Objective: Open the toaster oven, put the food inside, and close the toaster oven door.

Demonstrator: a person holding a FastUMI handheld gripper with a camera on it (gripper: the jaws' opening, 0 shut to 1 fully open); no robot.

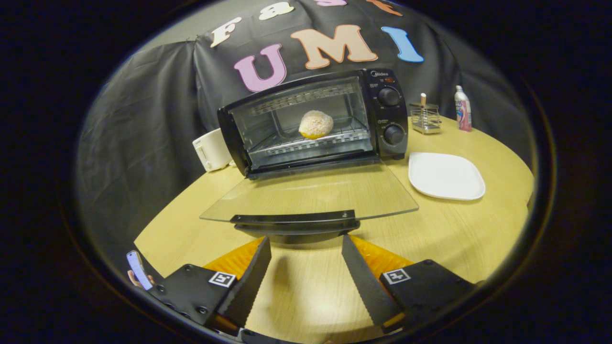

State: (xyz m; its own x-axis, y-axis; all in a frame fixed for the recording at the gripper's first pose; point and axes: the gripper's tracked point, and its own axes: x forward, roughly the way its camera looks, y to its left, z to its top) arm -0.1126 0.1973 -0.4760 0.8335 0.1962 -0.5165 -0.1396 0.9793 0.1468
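My claw (306, 248) is spread, empty, just below the toaster oven door (306, 196) handle at 12 o'clock; bread roll (315, 124) sits inside, white plate (445, 176) at 1 o'clock.

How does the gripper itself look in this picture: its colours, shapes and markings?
The gripper has two flat black fingers with finely toothed inner edges, standing apart with nothing between them. Behind each finger is an orange ribbed part. Each finger sits on a black block with screws, bearing a small square black-and-white marker.

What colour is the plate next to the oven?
White. The plate lies on the wooden table, seen best in the gripper view, beyond the open gripper.
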